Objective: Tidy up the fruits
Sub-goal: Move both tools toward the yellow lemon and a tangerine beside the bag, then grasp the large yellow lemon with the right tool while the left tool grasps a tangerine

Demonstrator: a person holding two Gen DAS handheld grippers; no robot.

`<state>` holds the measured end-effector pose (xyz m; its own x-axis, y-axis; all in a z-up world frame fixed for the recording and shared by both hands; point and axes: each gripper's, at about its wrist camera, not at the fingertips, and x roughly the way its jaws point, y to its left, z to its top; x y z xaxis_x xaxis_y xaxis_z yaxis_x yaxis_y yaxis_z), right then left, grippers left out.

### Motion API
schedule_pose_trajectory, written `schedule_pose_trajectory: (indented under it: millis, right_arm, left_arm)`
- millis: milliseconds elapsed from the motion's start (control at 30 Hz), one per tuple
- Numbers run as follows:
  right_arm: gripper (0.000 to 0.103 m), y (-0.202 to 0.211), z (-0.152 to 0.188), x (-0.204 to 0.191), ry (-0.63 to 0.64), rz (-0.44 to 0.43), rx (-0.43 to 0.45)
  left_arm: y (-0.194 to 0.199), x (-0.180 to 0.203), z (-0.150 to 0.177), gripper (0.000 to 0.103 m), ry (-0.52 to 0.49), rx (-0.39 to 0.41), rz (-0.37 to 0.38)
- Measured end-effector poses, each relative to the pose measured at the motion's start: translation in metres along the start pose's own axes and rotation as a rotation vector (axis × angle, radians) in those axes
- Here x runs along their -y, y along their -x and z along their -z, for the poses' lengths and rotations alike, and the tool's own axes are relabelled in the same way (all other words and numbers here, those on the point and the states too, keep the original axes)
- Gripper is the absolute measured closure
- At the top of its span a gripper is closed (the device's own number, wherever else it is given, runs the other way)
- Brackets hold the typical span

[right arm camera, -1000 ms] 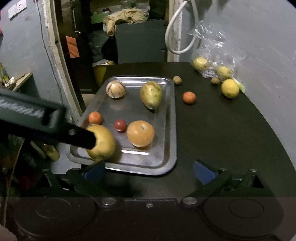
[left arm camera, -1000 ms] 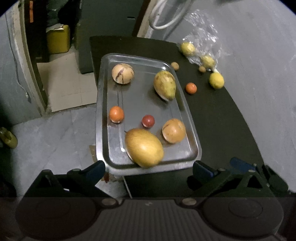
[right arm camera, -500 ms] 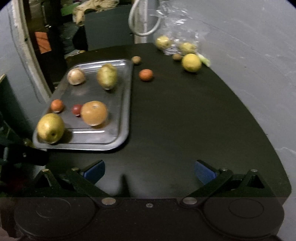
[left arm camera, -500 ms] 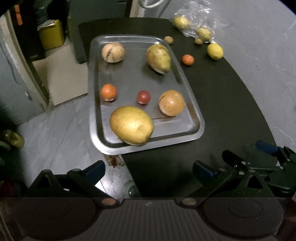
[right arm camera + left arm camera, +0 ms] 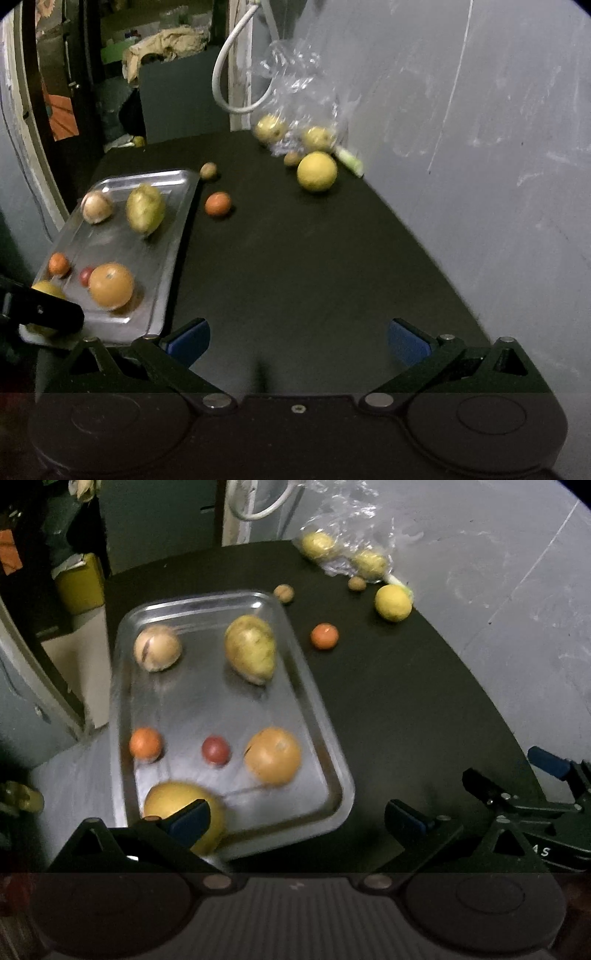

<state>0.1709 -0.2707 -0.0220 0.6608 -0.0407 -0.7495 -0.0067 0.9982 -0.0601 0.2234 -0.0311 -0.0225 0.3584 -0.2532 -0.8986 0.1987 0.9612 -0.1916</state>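
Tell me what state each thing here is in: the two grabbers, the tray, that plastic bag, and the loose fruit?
Left gripper: open, holding nothing.
Right gripper: open, holding nothing.
Metal tray: flat on the black table, carrying six fruits.
Plastic bag: crumpled against the wall, two yellow fruits inside.
Yellow lemon: loose on the table.
Small orange fruit: loose, beside the tray.
Large yellow fruit: on the tray's near corner.
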Motion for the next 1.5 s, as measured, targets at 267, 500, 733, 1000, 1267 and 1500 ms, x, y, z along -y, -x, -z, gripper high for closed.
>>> schedule_pose_trajectory:
  millis: [267,500,733,1000,1267,1500]
  right_arm:
    - [0.001,-0.026,-0.037,0.029,0.022,-0.022,0.052]
    - [0.001,-0.055,-0.062,0.042,0.061,-0.073,0.069]
    - [0.001,-0.091,-0.08,0.053,0.068,-0.11,0.06]
    - [0.001,-0.128,-0.102,0.056,0.112,-0.114,0.098]
    - [0.001,-0.169,-0.128,0.056,0.065,-0.181,0.087]
    - [0.001,-0.203,-0.139,0.056,0.037,-0.21,0.067]
  left_arm:
    - [-0.023,0.033,-0.035,0.001,0.001,0.031,-0.025]
    - [-0.054,0.043,-0.059,0.001,0.025,0.034,-0.055]
    - [-0.076,0.058,-0.08,0.001,-0.002,0.085,-0.126]
    - [-0.102,0.064,-0.094,0.001,-0.049,0.115,-0.189]
    - [-0.122,0.079,-0.105,0.001,-0.155,0.155,-0.265]
    - [-0.137,0.09,-0.115,0.002,-0.239,0.191,-0.291]
